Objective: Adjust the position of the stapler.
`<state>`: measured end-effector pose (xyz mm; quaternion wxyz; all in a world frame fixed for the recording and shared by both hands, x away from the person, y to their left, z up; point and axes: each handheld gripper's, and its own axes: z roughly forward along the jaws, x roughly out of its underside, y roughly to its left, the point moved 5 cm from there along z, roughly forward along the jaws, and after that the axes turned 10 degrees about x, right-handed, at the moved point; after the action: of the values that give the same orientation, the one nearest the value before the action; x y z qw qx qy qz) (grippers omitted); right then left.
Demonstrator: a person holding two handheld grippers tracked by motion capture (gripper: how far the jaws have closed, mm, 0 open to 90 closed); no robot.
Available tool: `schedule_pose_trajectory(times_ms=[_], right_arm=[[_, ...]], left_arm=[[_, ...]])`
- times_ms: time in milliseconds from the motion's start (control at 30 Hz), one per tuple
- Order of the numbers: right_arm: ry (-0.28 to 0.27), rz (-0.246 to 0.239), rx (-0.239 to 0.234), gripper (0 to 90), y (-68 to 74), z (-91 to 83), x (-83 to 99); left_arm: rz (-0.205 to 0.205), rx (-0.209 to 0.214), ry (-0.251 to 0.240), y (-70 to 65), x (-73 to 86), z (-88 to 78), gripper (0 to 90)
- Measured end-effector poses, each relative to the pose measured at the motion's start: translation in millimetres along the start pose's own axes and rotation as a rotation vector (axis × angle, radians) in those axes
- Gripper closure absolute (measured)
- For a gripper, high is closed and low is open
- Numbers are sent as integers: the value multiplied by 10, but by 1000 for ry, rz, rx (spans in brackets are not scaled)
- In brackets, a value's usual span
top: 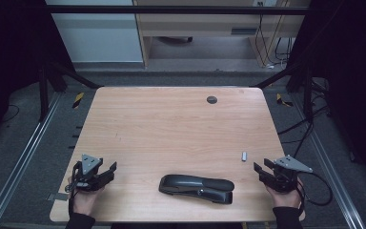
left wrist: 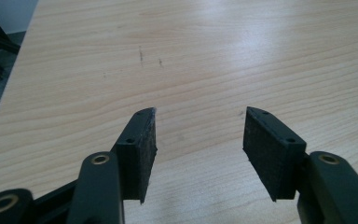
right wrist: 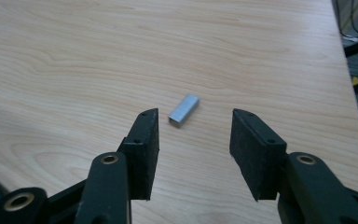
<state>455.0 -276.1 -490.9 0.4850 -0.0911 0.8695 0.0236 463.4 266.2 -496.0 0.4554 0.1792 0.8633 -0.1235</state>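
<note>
Staple block lying free beyond right tool, table edge near

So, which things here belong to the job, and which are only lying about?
Job:
- stapler
- staple strip, in front of the right hand-held gripper, whose jaws are open

Lying about:
- dark round disc at the table's far edge

On the desk there is 1 black stapler near the front edge. There is 1 small silver block of staples near the right edge. 1 dark round cap sits near the back edge.
</note>
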Motion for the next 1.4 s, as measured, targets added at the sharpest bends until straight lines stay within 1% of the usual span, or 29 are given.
schedule_pose_trajectory(times_ms=[133, 167, 200, 233, 267, 300, 333, 367, 400, 433, 500, 533, 567, 667, 700, 767, 800, 867, 900, 967, 1000, 1033, 1067, 1100, 1133, 1200, 1267, 1300, 1400], right_arm=[[0, -19, -18, 528, 70, -8, -13], [4, -25, -23, 528, 95, -9, -14], [3, -43, -23, 528, 121, -6, -14], [6, -48, -28, 530, 147, -14, -18], [2, -60, -40, 545, 185, -27, -29], [2, -60, -40, 545, 185, -27, -29], [-7, -68, -54, 564, 219, -40, -49], [-7, -68, -54, 564, 219, -40, -49], [-11, -77, -75, 593, 261, -68, -62], [-11, -77, -75, 593, 261, -68, -62], [-20, -87, -94, 617, 296, -100, -81], [-25, -92, -113, 647, 330, -128, -105], [-25, -92, -113, 647, 330, -128, -105], [-35, -113, -143, 684, 395, -166, -137], [-33, -123, -165, 692, 445, -190, -151], [-32, -121, -168, 705, 464, -198, -155], [-34, -136, -189, 729, 513, -223, -170], [-35, -139, -193, 742, 531, -230, -175], [-41, -152, -217, 786, 582, -259, -194], [-42, -156, -225, 800, 599, -270, -202], [-47, -166, -249, 826, 642, -305, -224], [-47, -166, -249, 826, 642, -305, -224], [-56, -173, -271, 841, 681, -345, -251], [-56, -173, -271, 841, 681, -345, -251], [-68, -181, -294, 843, 735, -399, -282], [-73, -187, -302, 843, 754, -415, -291], [-88, -198, -334, 837, 848, -476, -317], [-88, -198, -334, 837, 848, -476, -317], [-92, -211, -361, 841, 941, -520, -331]], left_arm=[[-3, 7, 8, 5, 16, -5, 431], [-13, 13, 2, 5, 16, -16, 433], [-14, 20, -2, 5, 13, -27, 430], [-14, 19, -11, 3, 10, -38, 425], [-15, 36, -19, -9, 0, -59, 424], [-15, 36, -19, -9, 0, -59, 426], [-14, 42, -20, -18, -3, -68, 426], [-12, 48, -25, -30, -4, -75, 426], [0, 50, -26, -45, -3, -83, 429], [6, 54, -27, -57, -3, -83, 429], [17, 60, -20, -80, -2, -81, 426], [22, 106, -18, -119, -4, -72, 425], [22, 106, -18, -119, -4, -72, 425], [45, 128, -15, -210, -17, -90, 423], [59, 122, -13, -237, -23, -96, 415], [62, 125, -5, -270, -19, -90, 409], [61, 118, 13, -277, -6, -77, 396], [54, 118, 19, -276, -1, -72, 394], [50, 119, 20, -272, 0, -73, 392], [48, 118, 19, -271, -1, -75, 392], [50, 119, 20, -269, -1, -76, 392], [51, 120, 21, -270, 0, -75, 392], [60, 120, 26, -267, 5, -68, 391], [60, 120, 26, -267, 5, -68, 391], [62, 126, 30, -272, 11, -59, 388], [63, 128, 32, -276, 14, -54, 386], [66, 127, 34, -277, 16, -52, 381], [67, 125, 35, -276, 17, -51, 381], [69, 119, 38, -265, 21, -50, 375]])
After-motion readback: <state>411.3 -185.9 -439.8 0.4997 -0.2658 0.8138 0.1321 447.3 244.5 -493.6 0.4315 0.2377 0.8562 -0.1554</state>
